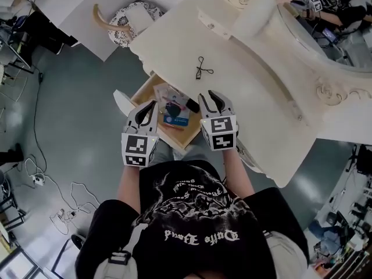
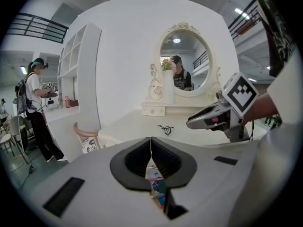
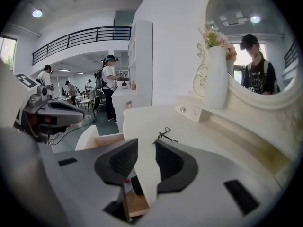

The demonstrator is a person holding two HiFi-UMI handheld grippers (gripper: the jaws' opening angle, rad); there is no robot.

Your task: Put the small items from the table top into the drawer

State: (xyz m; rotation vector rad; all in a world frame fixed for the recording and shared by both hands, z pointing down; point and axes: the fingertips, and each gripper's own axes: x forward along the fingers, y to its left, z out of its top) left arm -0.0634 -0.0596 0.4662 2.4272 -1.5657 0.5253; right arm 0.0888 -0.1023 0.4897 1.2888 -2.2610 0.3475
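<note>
- now the right gripper (image 1: 210, 97) hangs over the open drawer (image 1: 143, 94), jaws apart and empty; the left gripper (image 1: 151, 106) is closed on nothing.
- one thin black cord (image 1: 203, 67) lies on the table top (image 1: 256, 97), beyond the drawer.
- next, i judge: a low pinch on it.

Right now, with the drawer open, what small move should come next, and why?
Probably reach the right tongs forward to the black cord: it lies loose on the table top, those tongs are open and empty, and the drawer stands open.
</note>
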